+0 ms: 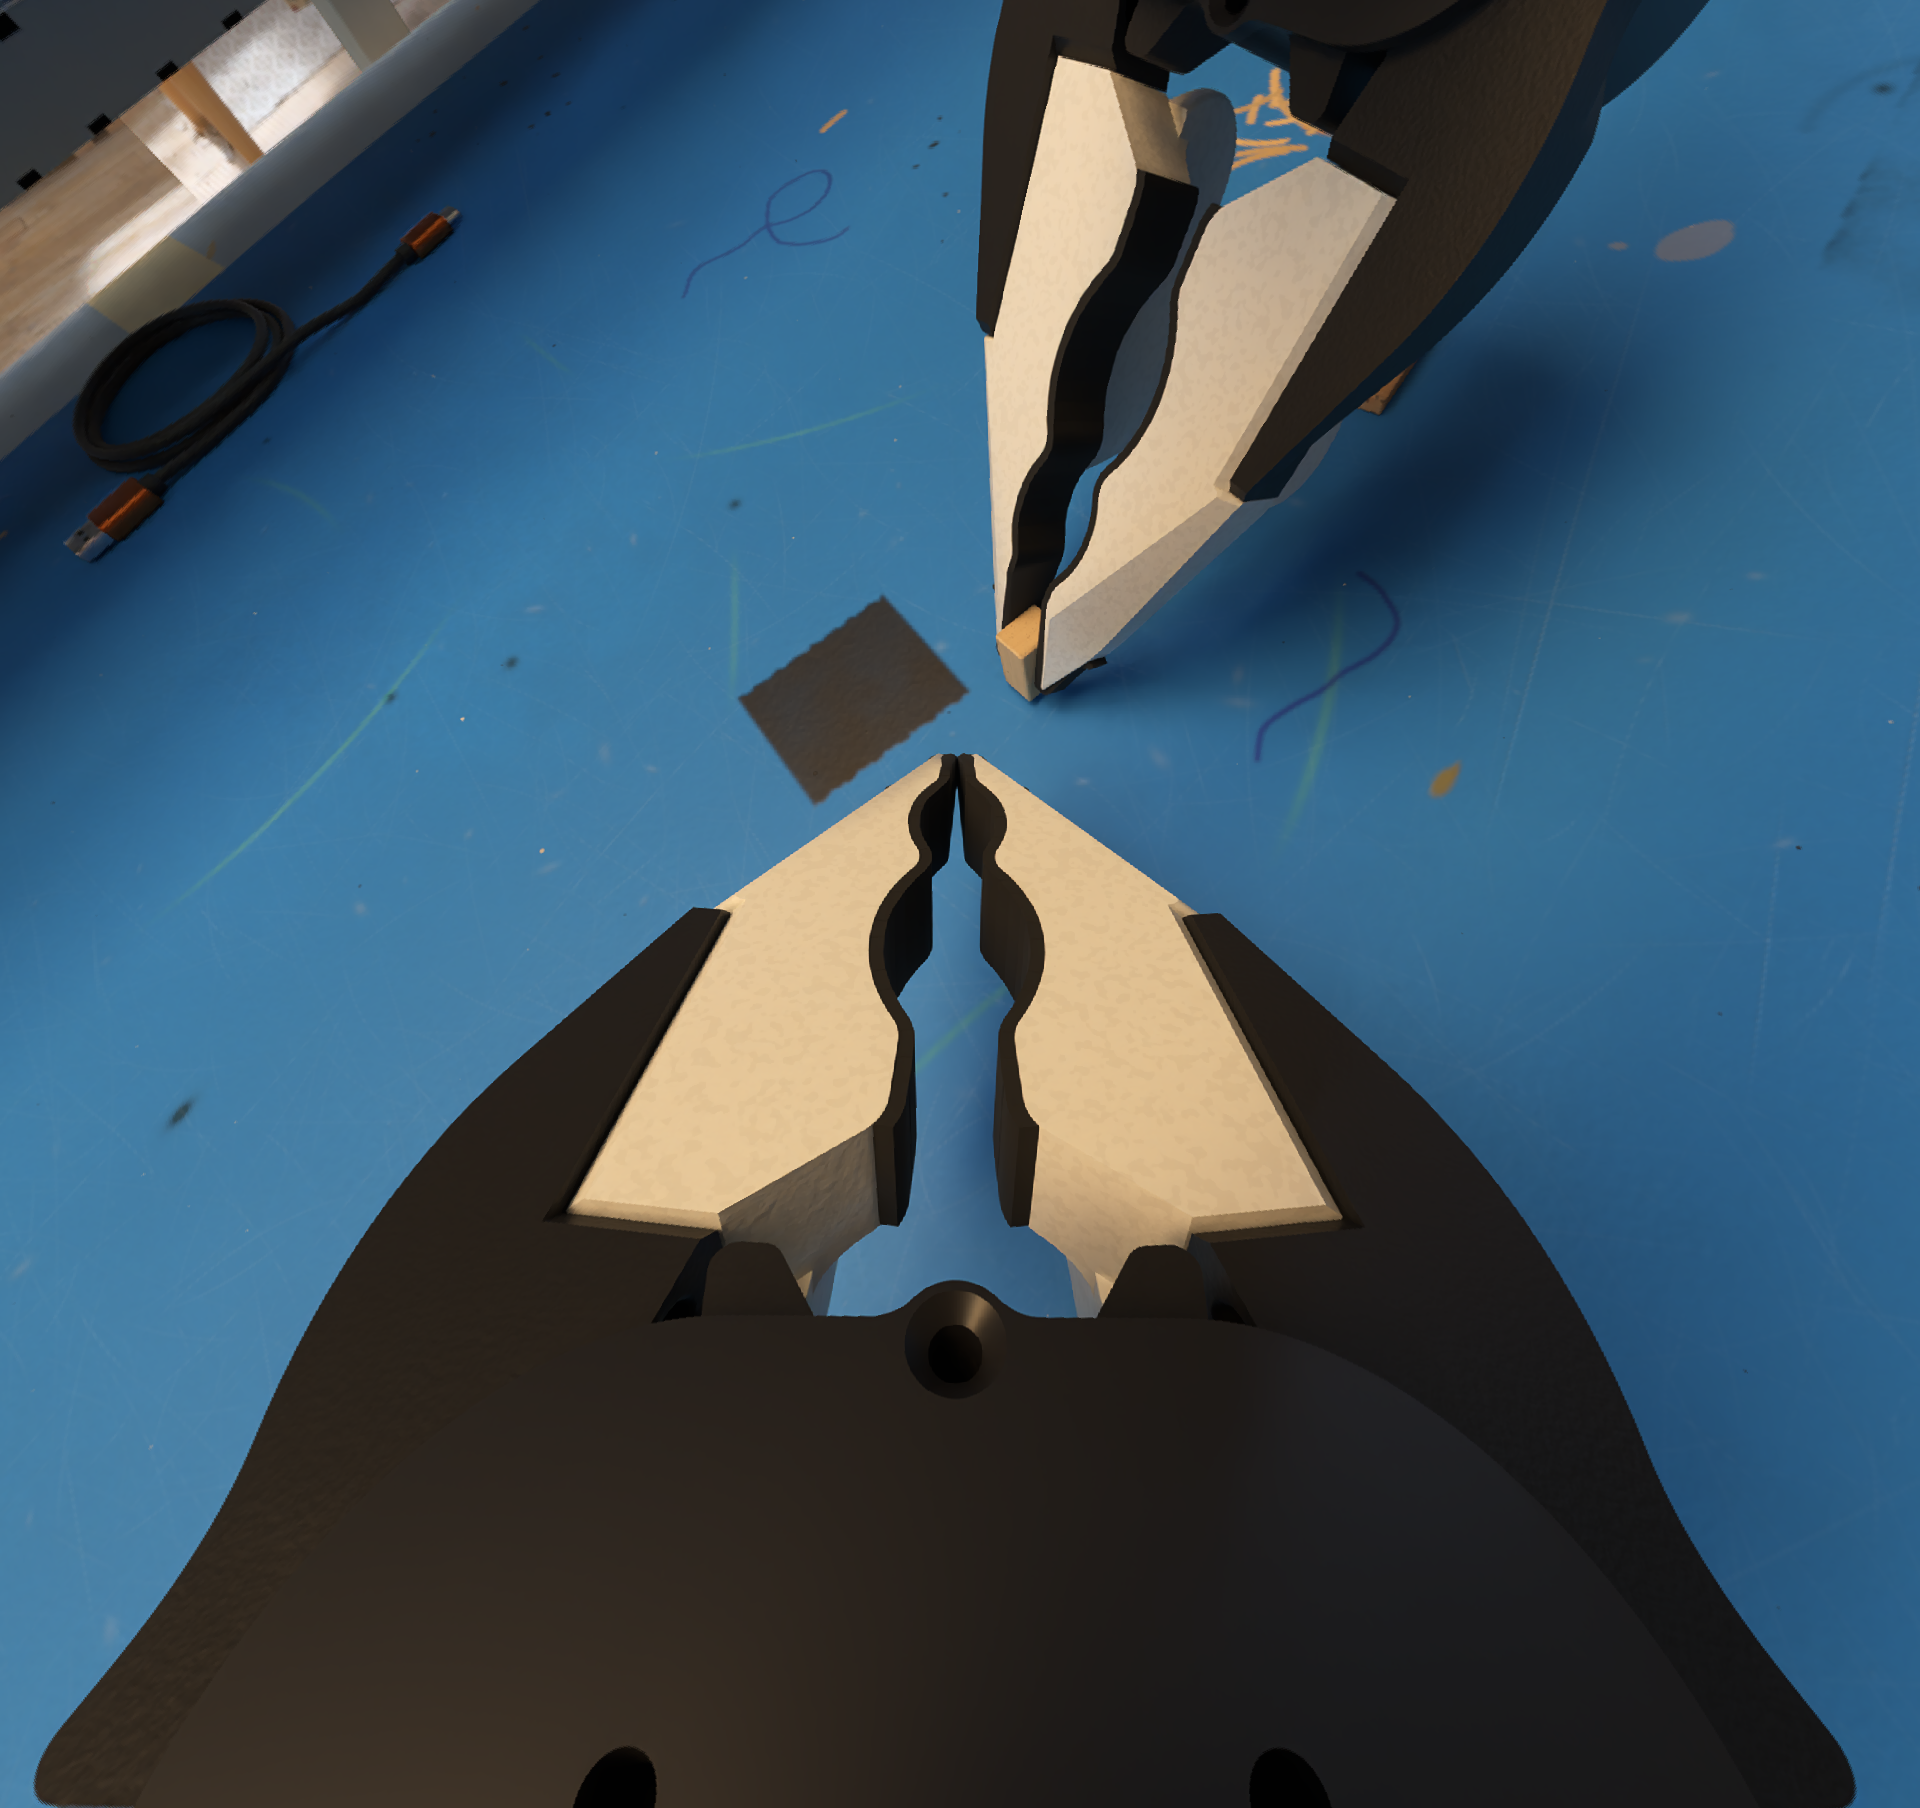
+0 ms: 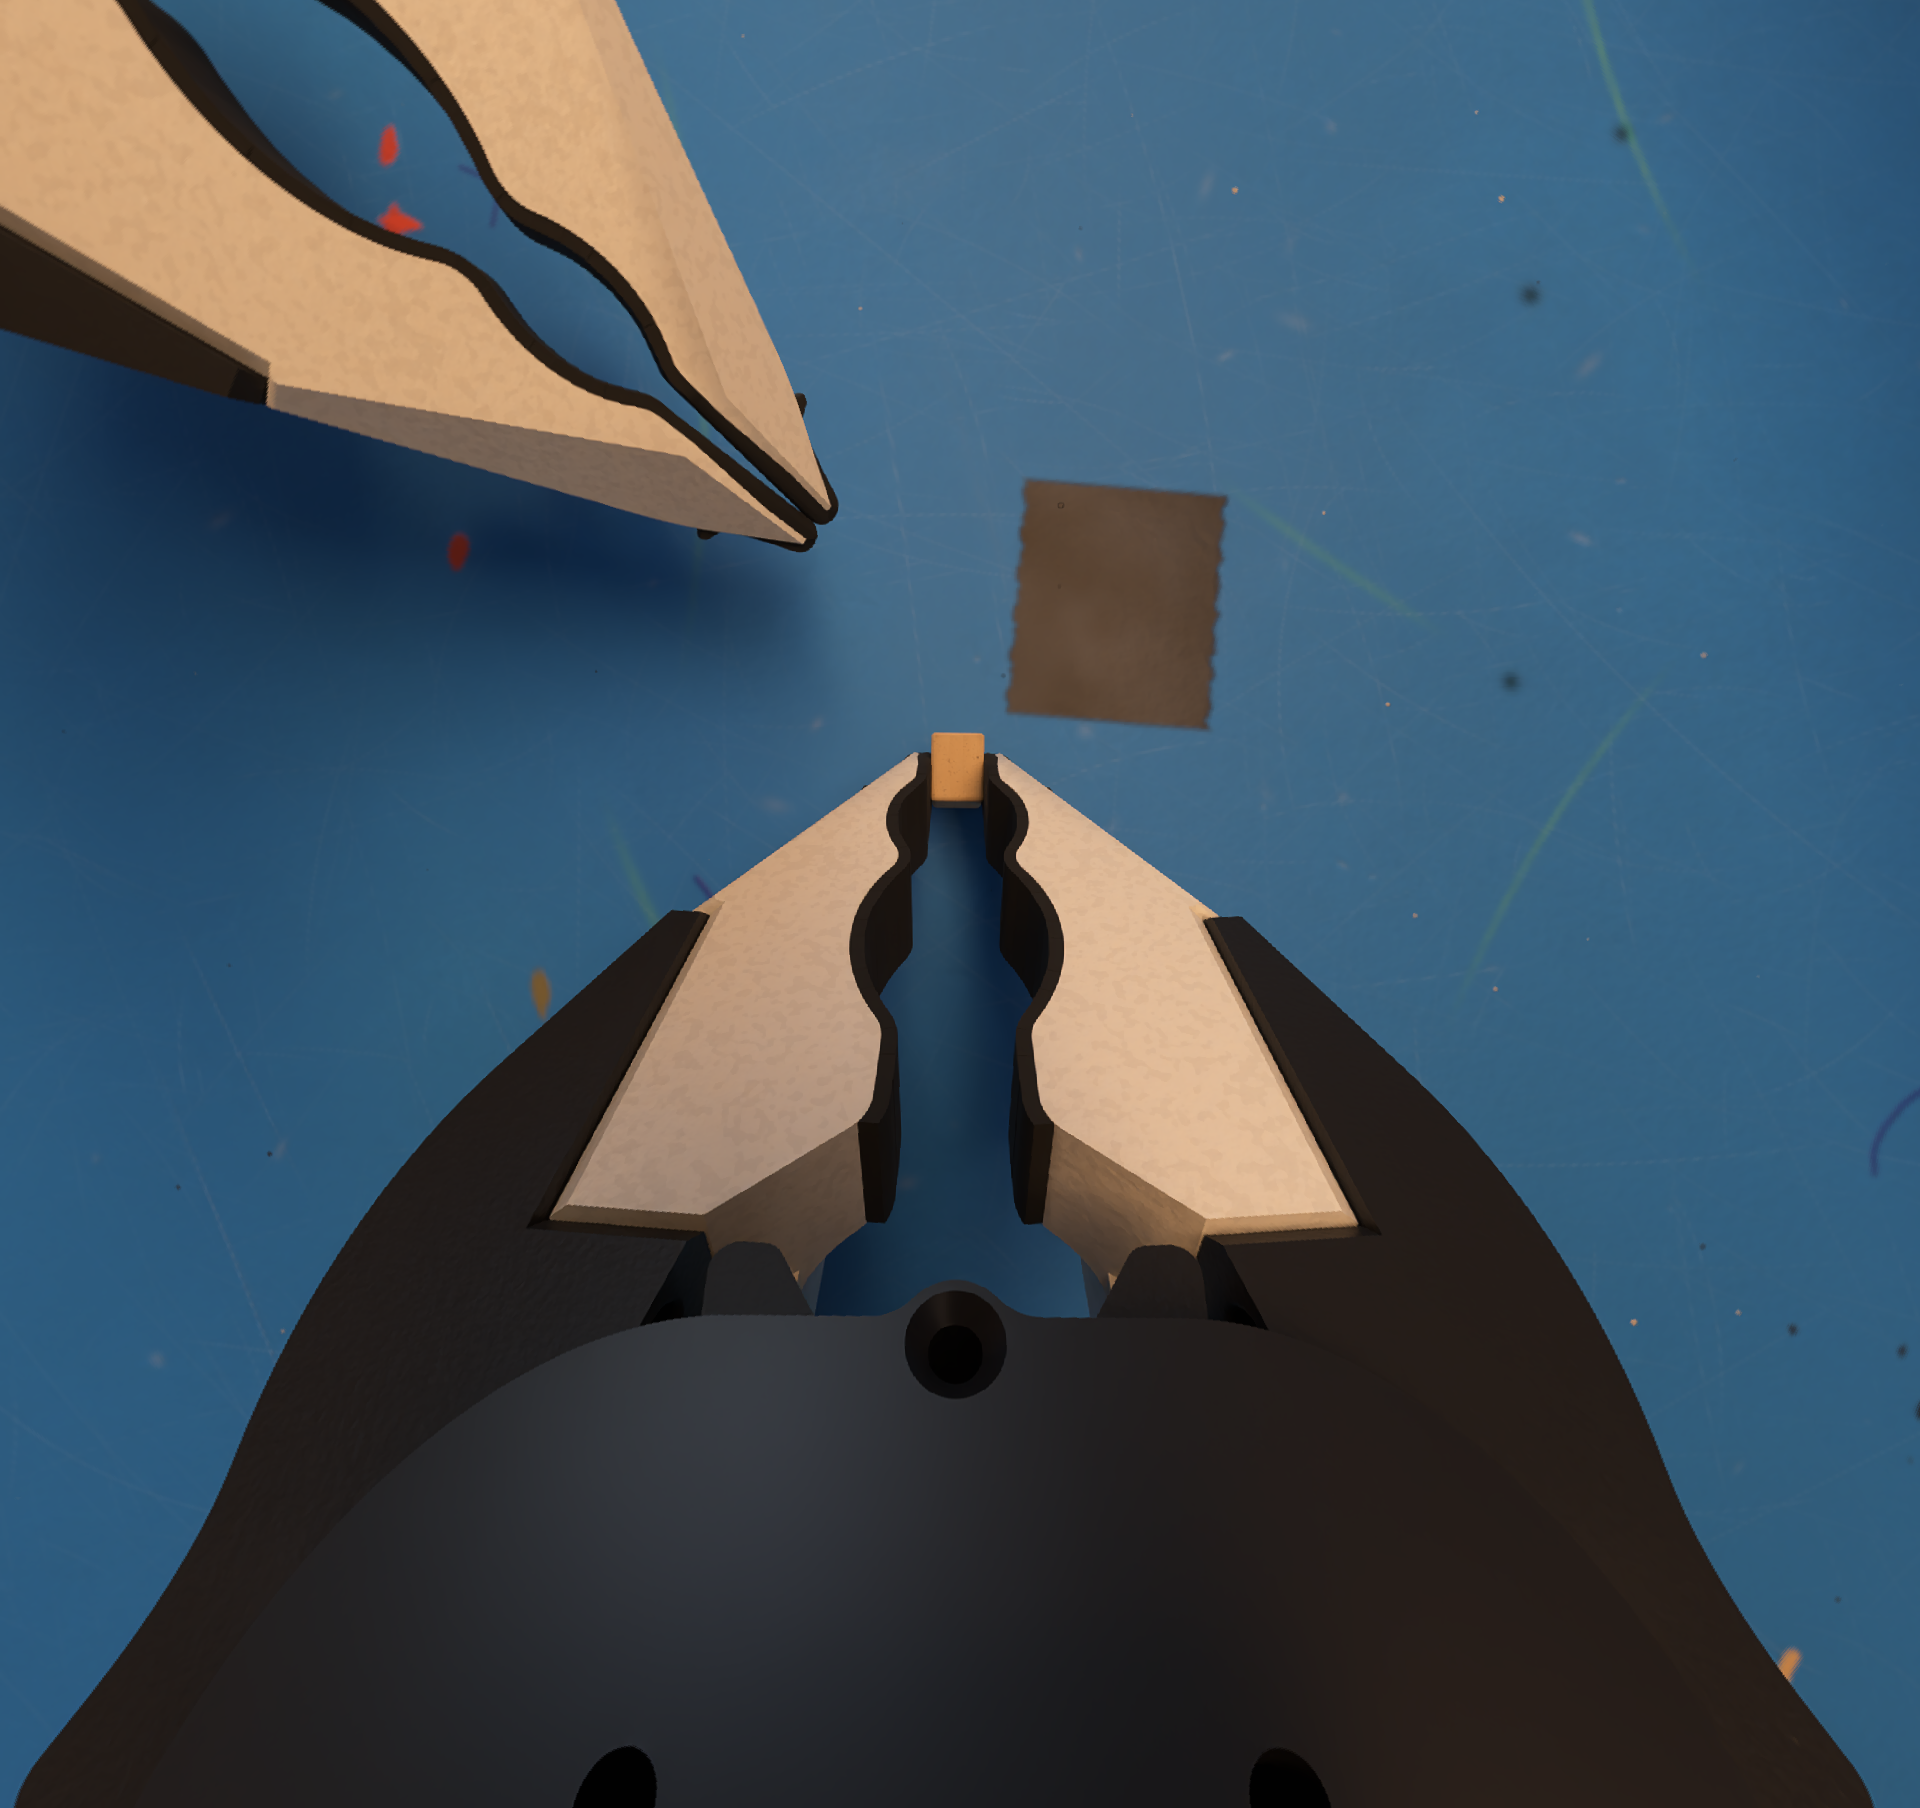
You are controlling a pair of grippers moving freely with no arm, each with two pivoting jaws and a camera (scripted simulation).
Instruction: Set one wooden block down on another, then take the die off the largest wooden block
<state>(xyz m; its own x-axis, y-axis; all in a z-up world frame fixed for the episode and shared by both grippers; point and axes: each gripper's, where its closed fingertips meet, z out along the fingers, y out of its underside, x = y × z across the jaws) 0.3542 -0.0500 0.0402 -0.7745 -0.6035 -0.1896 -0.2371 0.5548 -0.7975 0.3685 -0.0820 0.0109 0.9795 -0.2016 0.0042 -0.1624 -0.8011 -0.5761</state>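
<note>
My right gripper (image 2: 957, 773) is shut on a small tan wooden block (image 2: 957, 767) that sticks out at its fingertips. In the left wrist view, the right gripper (image 1: 1039, 665) comes down from the top and holds the block (image 1: 1020, 644) low over the blue table. My left gripper (image 1: 956, 766) is shut and empty, its tips just short of the right gripper's. It also shows at the upper left of the right wrist view (image 2: 816, 522). A tan corner (image 1: 1387, 397) shows behind the right gripper; what it belongs to is hidden. No die and no large block are in view.
A flat dark brown patch (image 1: 852, 698) lies on the blue table (image 1: 416, 927) between the two grippers; it also shows in the right wrist view (image 2: 1117, 605). A coiled black cable (image 1: 187, 387) lies near the table's far left edge (image 1: 260, 210).
</note>
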